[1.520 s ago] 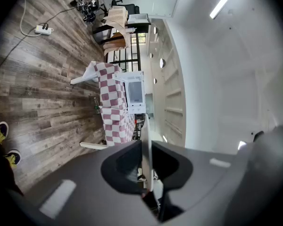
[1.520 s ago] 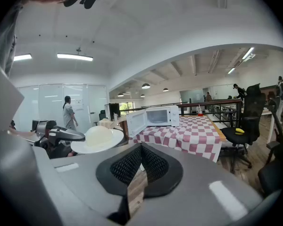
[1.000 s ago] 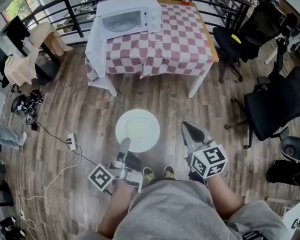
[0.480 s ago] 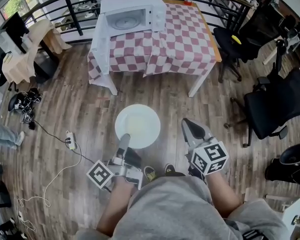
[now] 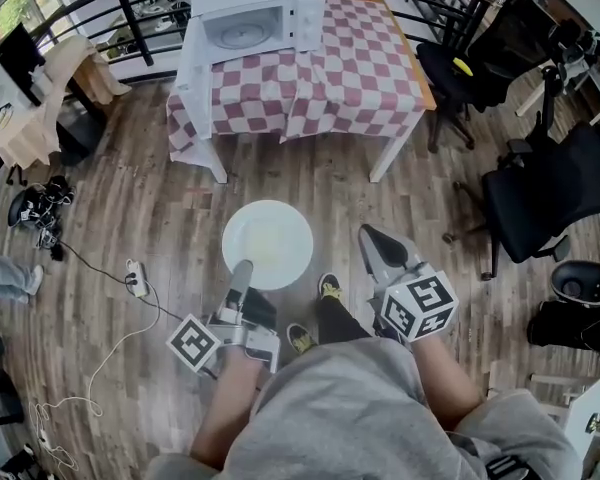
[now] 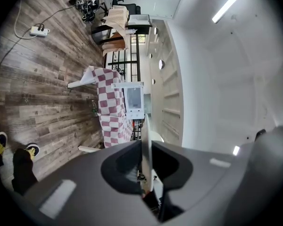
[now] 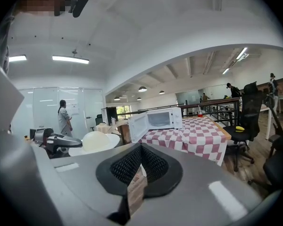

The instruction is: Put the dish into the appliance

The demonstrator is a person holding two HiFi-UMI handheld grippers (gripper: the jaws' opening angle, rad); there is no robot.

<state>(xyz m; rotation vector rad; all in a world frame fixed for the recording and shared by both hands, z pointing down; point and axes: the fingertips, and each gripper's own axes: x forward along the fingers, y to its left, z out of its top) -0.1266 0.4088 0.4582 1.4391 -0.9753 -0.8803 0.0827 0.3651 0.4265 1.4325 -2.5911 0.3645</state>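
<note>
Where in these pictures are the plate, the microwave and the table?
plate [image 5: 268,243]: head view, middle of its white face.
microwave [image 5: 238,34]: head view, inside its open cavity.
table [image 5: 355,68]: head view, checkered cloth on its top.

Checkered table, black office chairs
</note>
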